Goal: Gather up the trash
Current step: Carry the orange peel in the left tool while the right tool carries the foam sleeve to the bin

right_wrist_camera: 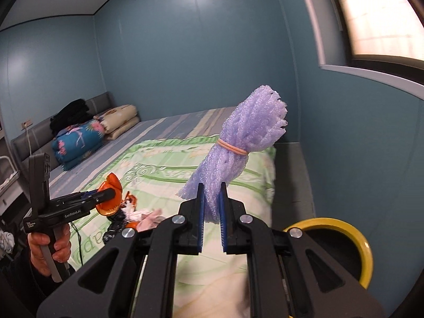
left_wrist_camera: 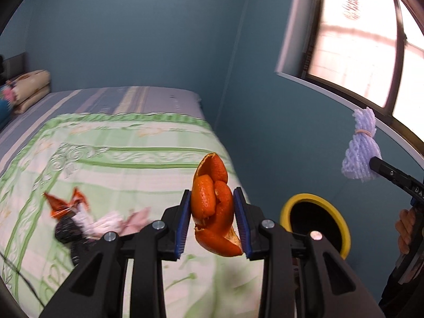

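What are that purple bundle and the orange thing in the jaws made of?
Purple bundle: looks like soft foam netting, matt and grainy, with open mesh strands cinched by a rubber band. Orange thing: citrus peel, dimpled glossy skin, curled, with torn edges.

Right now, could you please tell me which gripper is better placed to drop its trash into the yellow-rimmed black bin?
Probably right: the right gripper, shut on the purple foam net bundle, sits nearer the bin than the left gripper holding orange peel.
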Demonstrator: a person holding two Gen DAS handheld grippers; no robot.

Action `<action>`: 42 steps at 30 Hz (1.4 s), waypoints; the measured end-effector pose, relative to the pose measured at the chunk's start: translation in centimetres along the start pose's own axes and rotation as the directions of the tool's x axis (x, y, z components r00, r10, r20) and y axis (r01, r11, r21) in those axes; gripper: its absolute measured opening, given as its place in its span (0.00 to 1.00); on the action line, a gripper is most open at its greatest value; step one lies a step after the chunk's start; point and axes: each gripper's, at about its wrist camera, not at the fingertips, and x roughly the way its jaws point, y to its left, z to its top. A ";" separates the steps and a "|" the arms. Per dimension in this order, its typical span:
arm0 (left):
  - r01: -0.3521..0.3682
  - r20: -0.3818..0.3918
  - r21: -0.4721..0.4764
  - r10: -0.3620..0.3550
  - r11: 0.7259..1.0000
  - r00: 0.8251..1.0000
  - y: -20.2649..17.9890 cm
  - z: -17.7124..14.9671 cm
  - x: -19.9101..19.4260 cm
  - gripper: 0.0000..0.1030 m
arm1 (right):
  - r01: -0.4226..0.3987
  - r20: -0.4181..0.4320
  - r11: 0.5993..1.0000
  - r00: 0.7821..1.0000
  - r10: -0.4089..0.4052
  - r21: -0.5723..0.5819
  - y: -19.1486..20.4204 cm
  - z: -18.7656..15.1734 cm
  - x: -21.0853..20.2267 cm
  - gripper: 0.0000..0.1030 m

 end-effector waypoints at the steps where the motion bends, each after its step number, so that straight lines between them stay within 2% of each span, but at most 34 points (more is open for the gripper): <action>1: 0.019 -0.002 0.014 -0.019 1.000 1.000 -1.0 0.1 0.4 0.29 | 0.012 0.008 1.000 1.000 -0.012 0.007 -0.5 -0.1 -0.5 0.09; 9: 0.118 -0.021 0.112 -0.117 0.987 0.993 -7.6 0.4 2.6 0.29 | 0.095 0.040 0.994 0.994 -0.098 0.052 -3.8 -1.5 -3.5 0.09; 25: 0.231 -0.109 0.229 -0.211 0.946 0.971 -16.4 -1.2 7.4 0.29 | 0.241 0.005 0.964 0.970 -0.243 0.111 -9.0 -5.0 -4.0 0.09; 33: 0.279 -0.197 0.258 -0.233 0.925 0.952 -19.3 -3.5 11.7 0.29 | 0.282 -0.081 0.946 0.959 -0.272 0.157 -12.7 -7.0 -2.2 0.09; 37: 0.306 -0.257 0.264 -0.239 0.915 0.937 -20.9 -5.1 14.5 0.29 | 0.293 -0.131 0.938 0.953 -0.273 0.184 -14.3 -8.2 -0.8 0.09; 42: 0.314 -0.314 0.262 -0.227 0.913 0.922 -21.8 -6.8 17.3 0.29 | 0.317 -0.171 0.926 0.943 -0.285 0.204 -16.1 -8.7 0.8 0.09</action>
